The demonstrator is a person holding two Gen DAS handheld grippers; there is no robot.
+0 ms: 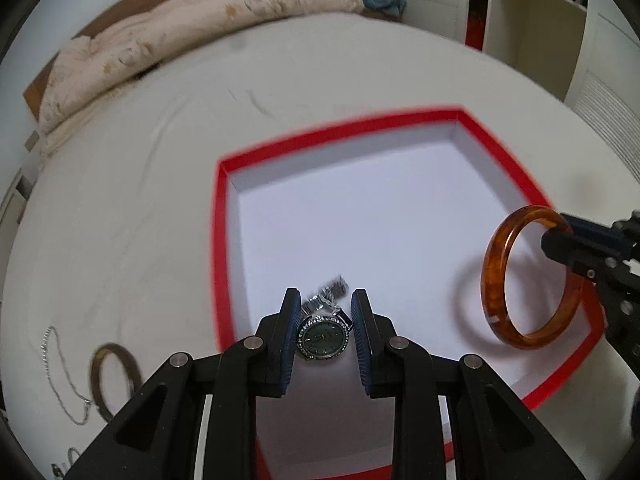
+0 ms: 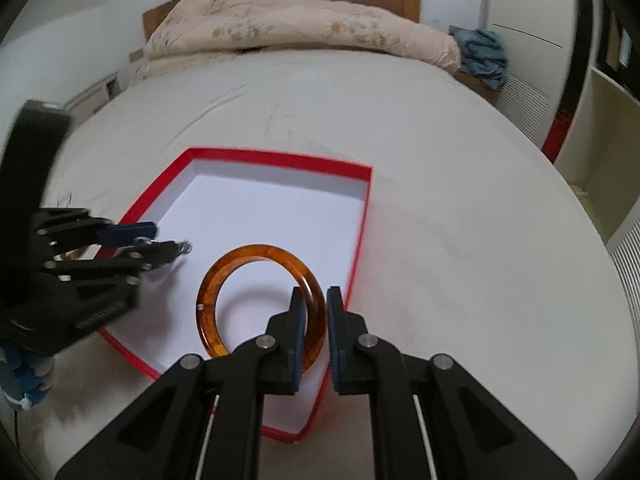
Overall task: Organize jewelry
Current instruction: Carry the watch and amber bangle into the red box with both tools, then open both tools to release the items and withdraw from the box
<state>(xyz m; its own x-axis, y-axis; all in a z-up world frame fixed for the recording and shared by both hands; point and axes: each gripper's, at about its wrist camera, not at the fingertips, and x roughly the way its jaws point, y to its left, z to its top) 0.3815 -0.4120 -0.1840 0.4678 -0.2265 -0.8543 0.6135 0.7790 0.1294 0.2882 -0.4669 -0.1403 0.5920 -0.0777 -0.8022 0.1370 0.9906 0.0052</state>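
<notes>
The left gripper clasps a green-faced watch between its pads, held just above the near edge of the red box; the right gripper pinches an amber bangle by its rim, upright over the box's right side. The white floor of the box looks bare, so I'd judge nothing is stored yet. Left out on the bed sheet are a thin chain and a dull ring-shaped bangle, well apart from both grippers.

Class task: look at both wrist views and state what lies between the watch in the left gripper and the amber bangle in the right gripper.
Only bare white floor of the red box lies between the watch and the amber bangle; the left wrist view shows it best.
</notes>
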